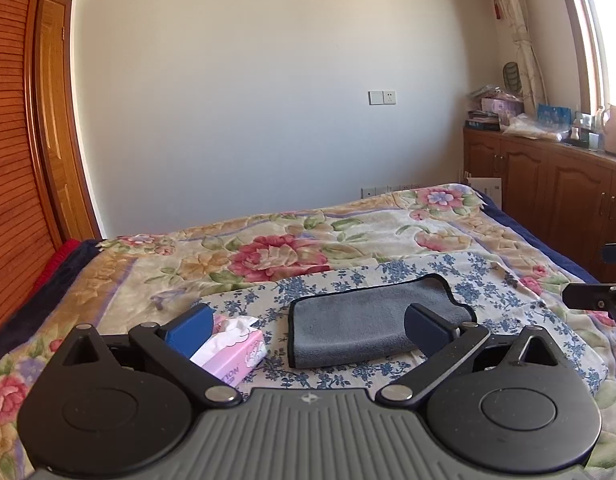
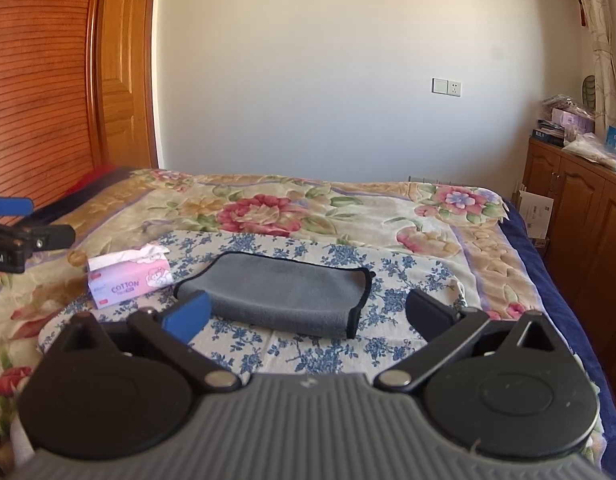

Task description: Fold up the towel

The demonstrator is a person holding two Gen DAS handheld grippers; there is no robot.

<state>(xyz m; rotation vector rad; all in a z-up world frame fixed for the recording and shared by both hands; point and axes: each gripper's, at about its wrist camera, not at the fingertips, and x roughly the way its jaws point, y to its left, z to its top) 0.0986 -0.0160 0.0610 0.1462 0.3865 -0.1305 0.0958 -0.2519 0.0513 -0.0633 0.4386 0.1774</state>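
A grey towel (image 1: pixel 360 326) with black trim lies folded on a blue-flowered cloth (image 1: pixel 488 280) on the bed. It also shows in the right wrist view (image 2: pixel 283 296). My left gripper (image 1: pixel 308 330) is open and empty, held just short of the towel's near edge. My right gripper (image 2: pixel 308 314) is open and empty, also just short of the towel. The right gripper's tip shows at the right edge of the left wrist view (image 1: pixel 604 296). The left gripper's tip shows at the left edge of the right wrist view (image 2: pixel 23 236).
A pink tissue box (image 1: pixel 237 354) sits on the cloth left of the towel; it also shows in the right wrist view (image 2: pixel 127 280). A floral blanket (image 2: pixel 291 208) covers the bed. Wooden cabinets (image 1: pixel 548 184) stand at the right, a wooden door (image 2: pixel 119 72) at the left.
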